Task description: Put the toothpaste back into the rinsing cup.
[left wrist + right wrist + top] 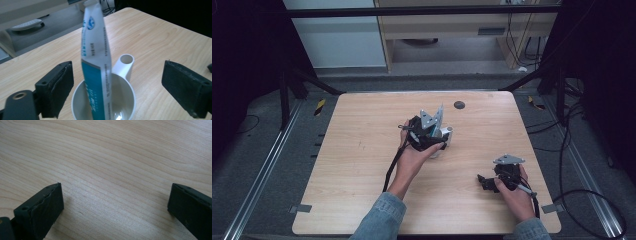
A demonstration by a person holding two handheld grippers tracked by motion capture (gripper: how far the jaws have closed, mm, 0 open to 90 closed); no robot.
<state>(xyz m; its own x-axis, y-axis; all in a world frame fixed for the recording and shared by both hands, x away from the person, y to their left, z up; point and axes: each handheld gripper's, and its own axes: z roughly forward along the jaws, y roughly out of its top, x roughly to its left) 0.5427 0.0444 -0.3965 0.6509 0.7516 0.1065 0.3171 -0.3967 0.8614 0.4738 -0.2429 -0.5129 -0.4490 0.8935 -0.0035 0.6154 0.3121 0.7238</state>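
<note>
You had the white-and-teal toothpaste tube [96, 57] standing upright in the white plastic cup with a stubby round handle [126, 65], near the middle of the pale wooden table [362, 165]. Your left gripper [117, 87] straddled the tube with its jaws wide apart, neither pad touching it. Your right gripper [484, 183] rested over bare wood near the table's right edge, its jaws likewise apart and holding nothing. The release appeared complete. To finish cleanly, you were advised to lift the left gripper straight up, keeping both pads off the tube; in my judgement a sideways brush could tip it or drag the cup.
</note>
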